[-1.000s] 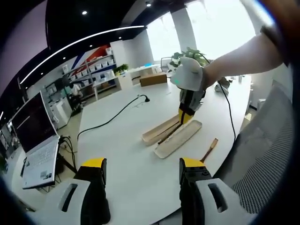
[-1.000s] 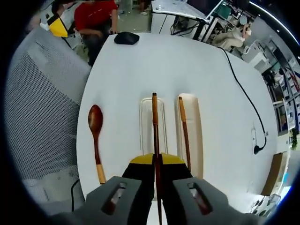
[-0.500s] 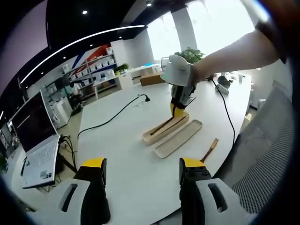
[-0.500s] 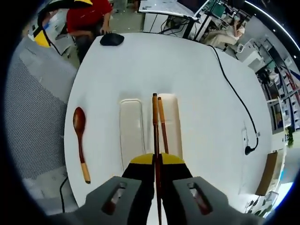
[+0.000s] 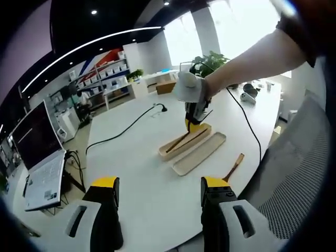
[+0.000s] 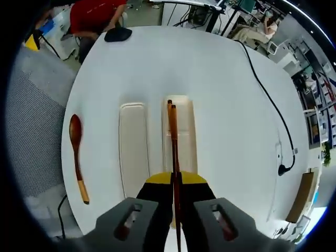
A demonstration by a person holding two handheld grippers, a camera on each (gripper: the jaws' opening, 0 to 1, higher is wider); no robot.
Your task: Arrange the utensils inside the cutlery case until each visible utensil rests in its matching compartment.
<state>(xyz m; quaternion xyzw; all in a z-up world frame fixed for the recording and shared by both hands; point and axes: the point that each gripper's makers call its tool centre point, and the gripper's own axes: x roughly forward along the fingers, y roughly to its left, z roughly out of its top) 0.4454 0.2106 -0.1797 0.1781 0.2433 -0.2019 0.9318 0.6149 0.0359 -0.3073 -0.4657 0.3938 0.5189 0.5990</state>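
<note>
A smooth, round white table (image 6: 220, 94) is seen ahead of the right gripper (image 6: 174, 185). Two shallow, pale wooden trays with rounded corners lie on it side by side: the far tray (image 6: 181, 131) directly under the jaws, the near tray (image 6: 132, 147) just left. The jaws are pressed onto a slender dark wooden chopstick (image 6: 172, 142), held over another in the far tray. A glossy brown spoon (image 6: 76, 152) lies further left. The left gripper (image 5: 160, 191) is spread, holding nothing.

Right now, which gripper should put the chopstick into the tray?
The right gripper. Its jaws already pinch the chopstick above the tray half holding the other chopstick. The left gripper hangs open, away from the trays.
</note>
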